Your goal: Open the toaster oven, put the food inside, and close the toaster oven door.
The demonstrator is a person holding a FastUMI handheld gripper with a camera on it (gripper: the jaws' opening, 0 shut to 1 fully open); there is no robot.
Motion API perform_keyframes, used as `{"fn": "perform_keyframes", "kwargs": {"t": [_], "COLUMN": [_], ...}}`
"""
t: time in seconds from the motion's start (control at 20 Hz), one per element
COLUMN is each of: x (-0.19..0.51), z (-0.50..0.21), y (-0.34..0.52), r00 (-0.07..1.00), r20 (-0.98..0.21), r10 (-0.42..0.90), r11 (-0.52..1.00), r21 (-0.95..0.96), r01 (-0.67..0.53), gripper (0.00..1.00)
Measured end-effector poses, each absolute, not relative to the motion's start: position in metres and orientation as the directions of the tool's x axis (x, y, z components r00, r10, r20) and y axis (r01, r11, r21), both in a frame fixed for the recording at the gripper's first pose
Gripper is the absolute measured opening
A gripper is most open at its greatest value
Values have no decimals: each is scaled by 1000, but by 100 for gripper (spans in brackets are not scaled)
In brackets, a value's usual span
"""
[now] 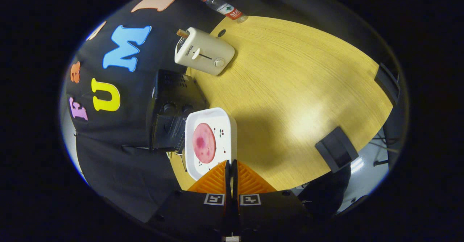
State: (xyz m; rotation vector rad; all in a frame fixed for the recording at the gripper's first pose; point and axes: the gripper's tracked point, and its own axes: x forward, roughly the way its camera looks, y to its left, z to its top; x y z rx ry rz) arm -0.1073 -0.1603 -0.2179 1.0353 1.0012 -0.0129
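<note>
Jaws pressed together, nothing between, gripper (231, 166) hovering over near edge of white tray (228, 120). Tray sits on wooden surface (301, 90), holding food (204, 142), a round pink slice lying flat, just ahead of fingertips. Black toaster oven (174, 111) immediately beside tray, touching or nearly so; two knobs visible on its face, door state hard to read from this angle, looks shut. Cream pop-up toaster (203, 55) beyond oven, well apart from tray, with plastic bottle (225, 9) further back at surface edge. Two dark blocks (337, 148) well off to other side, not relevant. Step in hand, by judgement: the very start, door not yet opened, food not yet grasped. Next move probably calls for swinging toward oven front, finding door handle, spreading jaws to hook or pinch it, then pulling down. Handle position not resolvable here, so approach needs care. Risk: tray so close to oven may block door swing or get knocked.
</note>
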Motion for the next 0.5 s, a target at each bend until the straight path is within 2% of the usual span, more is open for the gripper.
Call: {"fn": "perform_keyframes", "kwargs": {"t": [0.3,0.5], "x": [-109,-102], "z": [-181,-174], "y": [-94,-54], "r00": [633,613], "r20": [-614,-608], "r10": [471,505], "r11": [486,517], "r21": [780,781], "r01": [394,350], "gripper": [2,2]}}
